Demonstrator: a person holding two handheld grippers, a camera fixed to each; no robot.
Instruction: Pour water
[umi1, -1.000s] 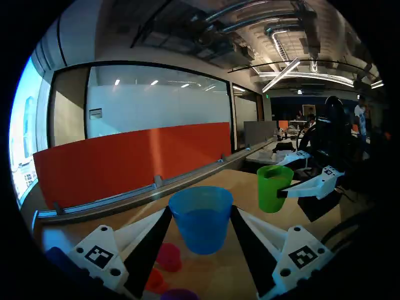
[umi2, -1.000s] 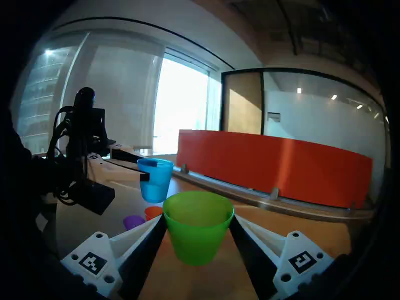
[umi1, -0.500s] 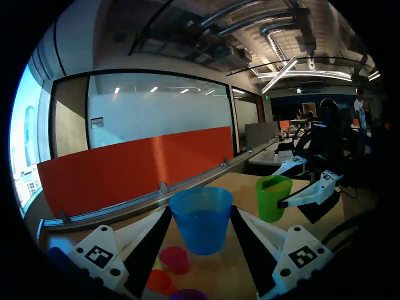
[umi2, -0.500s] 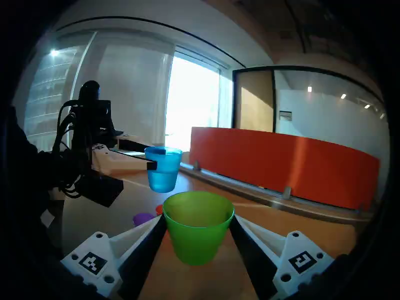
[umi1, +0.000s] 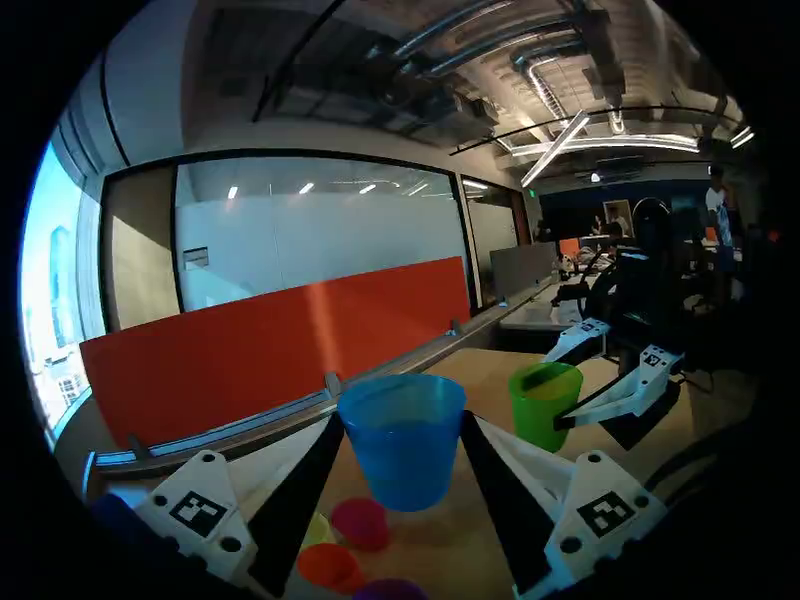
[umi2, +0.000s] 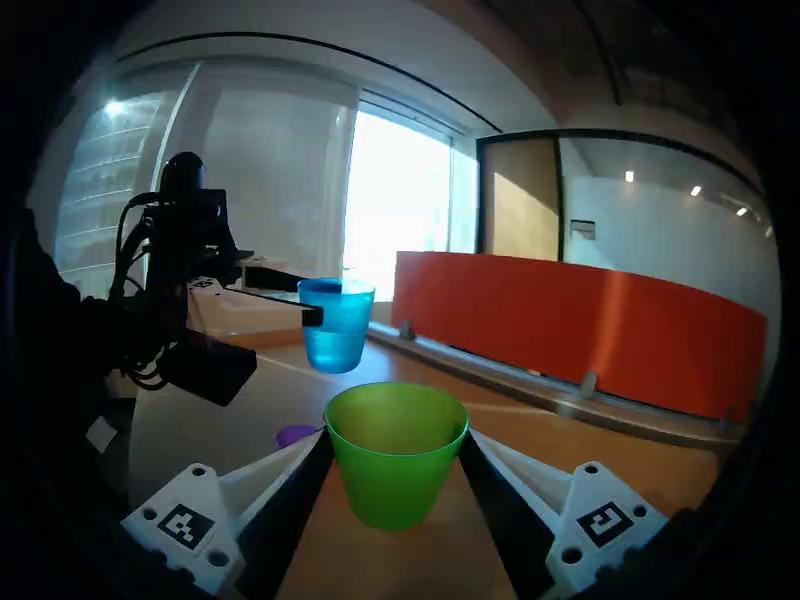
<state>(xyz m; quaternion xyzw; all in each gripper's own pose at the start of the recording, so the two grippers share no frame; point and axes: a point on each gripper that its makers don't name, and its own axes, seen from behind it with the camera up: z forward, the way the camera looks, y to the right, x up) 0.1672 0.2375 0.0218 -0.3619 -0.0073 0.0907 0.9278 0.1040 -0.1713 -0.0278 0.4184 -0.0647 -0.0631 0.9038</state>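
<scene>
Left gripper (umi1: 402, 450) fingers clamped on upright blue cup (umi1: 402, 438), right gripper (umi2: 396, 465) fingers clamped on upright green cup (umi2: 397, 452), both above counter (umi2: 560, 440)

This is an open-plan office. Exposed ducts (umi1: 470, 35) and strip lights (umi1: 560, 148) cross the top right; an orange desk divider (umi1: 280, 350) and glass-walled room (umi1: 320, 230) sit centre-left.
</scene>
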